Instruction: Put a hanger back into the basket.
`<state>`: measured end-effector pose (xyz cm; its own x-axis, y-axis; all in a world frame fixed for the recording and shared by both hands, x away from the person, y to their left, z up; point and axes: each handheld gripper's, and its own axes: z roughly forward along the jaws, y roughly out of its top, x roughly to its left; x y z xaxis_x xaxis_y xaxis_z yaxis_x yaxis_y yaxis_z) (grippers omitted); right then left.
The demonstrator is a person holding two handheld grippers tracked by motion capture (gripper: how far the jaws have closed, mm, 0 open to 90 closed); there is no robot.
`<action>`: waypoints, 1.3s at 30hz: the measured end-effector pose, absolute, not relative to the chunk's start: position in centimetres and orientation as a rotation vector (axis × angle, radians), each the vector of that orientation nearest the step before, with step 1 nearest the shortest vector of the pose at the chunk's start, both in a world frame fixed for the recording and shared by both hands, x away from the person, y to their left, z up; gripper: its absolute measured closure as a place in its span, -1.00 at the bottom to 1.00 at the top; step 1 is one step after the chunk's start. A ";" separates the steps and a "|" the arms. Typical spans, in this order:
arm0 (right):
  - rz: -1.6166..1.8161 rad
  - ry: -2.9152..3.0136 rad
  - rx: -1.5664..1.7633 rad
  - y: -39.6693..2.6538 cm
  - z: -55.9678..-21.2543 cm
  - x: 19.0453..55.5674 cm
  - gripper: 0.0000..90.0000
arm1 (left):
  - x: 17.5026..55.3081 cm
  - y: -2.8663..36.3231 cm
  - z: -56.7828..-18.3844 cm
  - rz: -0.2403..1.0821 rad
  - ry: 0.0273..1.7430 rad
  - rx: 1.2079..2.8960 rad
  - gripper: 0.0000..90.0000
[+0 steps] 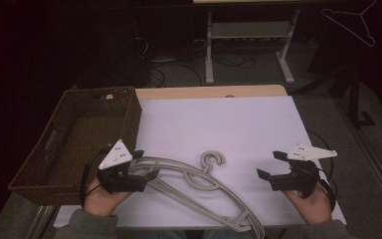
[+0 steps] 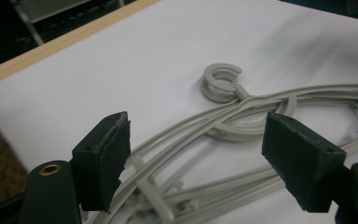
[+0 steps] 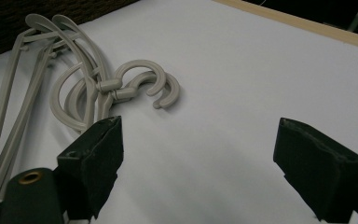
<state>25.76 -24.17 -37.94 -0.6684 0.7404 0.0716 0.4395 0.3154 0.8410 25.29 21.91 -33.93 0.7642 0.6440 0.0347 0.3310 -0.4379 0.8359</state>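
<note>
A: Where are the hangers (image 1: 199,181) seen?

B: Low centre of the high view, flat on the table (image 1: 238,119) — hooks stacked.

A: And the claws?

B: The left gripper (image 1: 142,172) is spread over the hangers' left end; the right gripper (image 1: 268,165) is held apart — nothing gripped.

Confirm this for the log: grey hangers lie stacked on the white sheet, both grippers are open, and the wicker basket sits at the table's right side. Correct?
Not quite. The wicker basket sits at the table's left side, beside the left gripper, as the high view shows. The rest holds: the grey hangers lie stacked on the white sheet, and both the left and the right gripper are open.
</note>
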 end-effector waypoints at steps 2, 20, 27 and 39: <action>1.287 2.260 1.059 -24.2 -38.0 25.8 -0.67 | 25.6 21.1 -34.0 0.427 0.716 2.079 -0.48; 1.289 2.272 1.047 -24.4 -38.1 25.9 -0.67 | 29.3 16.1 -36.4 0.297 0.599 2.287 -0.36; 1.287 2.285 1.047 -24.3 -38.1 26.0 -0.67 | 30.5 15.4 -37.6 0.276 0.600 2.372 -0.28; 1.290 2.296 1.048 -24.3 -38.2 26.1 -0.66 | 31.8 14.4 -39.6 0.262 0.552 2.509 0.03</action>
<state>26.09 -24.27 -38.23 -0.6862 0.7225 0.0840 0.4476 0.3283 0.8318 31.80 14.37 -39.62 0.8966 0.4375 0.0687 0.3298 -0.7632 0.5556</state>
